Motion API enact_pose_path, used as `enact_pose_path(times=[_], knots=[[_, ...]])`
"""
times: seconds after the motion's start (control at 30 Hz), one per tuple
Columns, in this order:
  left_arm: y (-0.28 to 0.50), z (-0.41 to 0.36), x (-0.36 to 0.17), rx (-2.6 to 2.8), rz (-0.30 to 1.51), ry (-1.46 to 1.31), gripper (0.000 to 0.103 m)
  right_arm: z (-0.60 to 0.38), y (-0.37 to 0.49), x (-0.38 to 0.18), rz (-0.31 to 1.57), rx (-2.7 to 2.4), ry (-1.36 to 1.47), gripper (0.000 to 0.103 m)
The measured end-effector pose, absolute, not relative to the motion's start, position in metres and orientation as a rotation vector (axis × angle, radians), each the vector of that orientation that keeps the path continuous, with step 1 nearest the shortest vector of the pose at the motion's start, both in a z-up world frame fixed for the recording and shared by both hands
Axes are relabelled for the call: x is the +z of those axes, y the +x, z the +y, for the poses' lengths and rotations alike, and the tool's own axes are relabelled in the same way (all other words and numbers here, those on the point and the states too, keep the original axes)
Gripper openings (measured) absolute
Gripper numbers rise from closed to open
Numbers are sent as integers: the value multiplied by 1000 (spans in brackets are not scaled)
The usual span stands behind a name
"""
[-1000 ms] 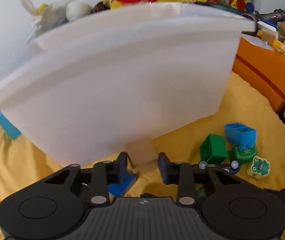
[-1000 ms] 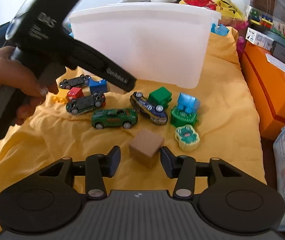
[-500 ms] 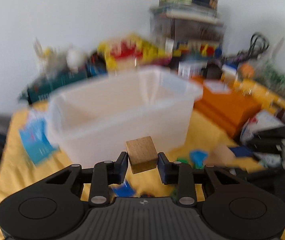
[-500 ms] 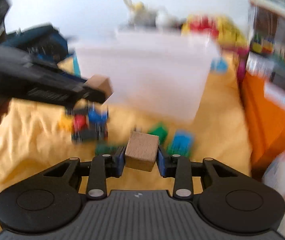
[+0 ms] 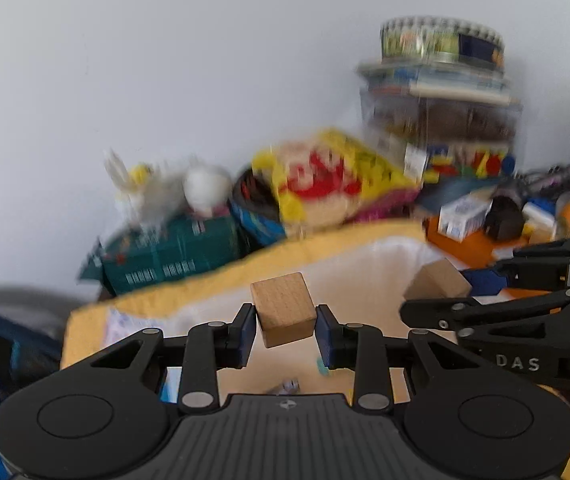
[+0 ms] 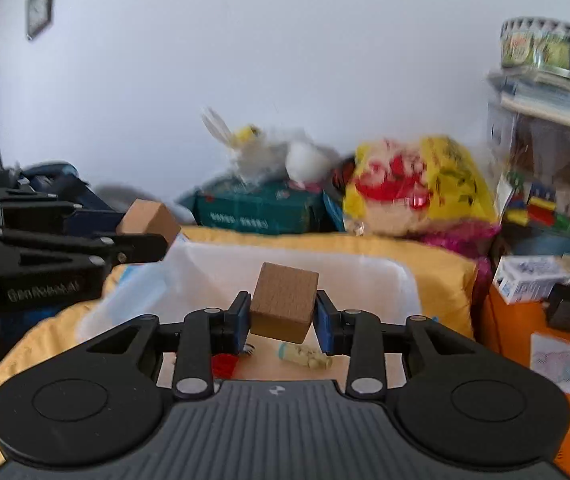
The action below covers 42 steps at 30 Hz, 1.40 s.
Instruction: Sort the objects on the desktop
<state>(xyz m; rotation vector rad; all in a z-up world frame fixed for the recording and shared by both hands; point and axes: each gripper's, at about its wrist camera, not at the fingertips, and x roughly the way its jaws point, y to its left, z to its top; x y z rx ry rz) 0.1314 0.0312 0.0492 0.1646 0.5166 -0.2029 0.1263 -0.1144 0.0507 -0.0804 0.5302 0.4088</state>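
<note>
Each gripper carries a wooden cube above the open white bin. My left gripper [image 5: 284,334] is shut on one wooden cube [image 5: 283,309], gripped by its sides. My right gripper [image 6: 283,322] is shut on a second wooden cube [image 6: 285,301], which sits tilted between the pads. The white bin [image 6: 399,276] lies just below and ahead of both; a red piece [image 6: 224,364] and a pale figure [image 6: 305,356] rest on its floor. The right gripper with its cube [image 5: 437,282] shows at the right of the left wrist view; the left one with its cube [image 6: 149,220] shows at the left of the right wrist view.
The bin stands on a yellow cloth [image 6: 425,256]. Behind it against the wall are a green box [image 6: 253,210], a white plush [image 6: 285,152] and a yellow and red bag [image 6: 417,184]. An orange box [image 6: 525,328] and stacked containers [image 6: 549,120] crowd the right side.
The right gripper closed on the cube that lay on the cloth. Both grippers rose from the cloth with their cubes and came over the bin's open top.
</note>
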Motion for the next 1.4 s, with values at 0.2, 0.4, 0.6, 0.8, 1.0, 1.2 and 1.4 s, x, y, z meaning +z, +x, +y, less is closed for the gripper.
enact_pose_path(times=[0.2,0.4,0.6,0.8,1.0,1.2,1.4], knots=[[147,27,9,-183,617,178,36,-107,146,16,641,380,-96,39],[134,32,19,-196,603,156,38,-109,141,15,616,383,-134,44],[100,31,43,-223,525,126,49,-115,123,28,549,424,-112,44],[40,33,38,-255,520,101,57,-132,82,31,523,479,-84,48],[-5,33,-20,-260,692,157,59,-144,43,2,612,536,-137,48],[-23,33,-63,-239,791,192,59,-149,18,-42,758,549,-202,48],[-12,14,-71,-301,729,362,59,-135,10,-60,779,600,-272,48]])
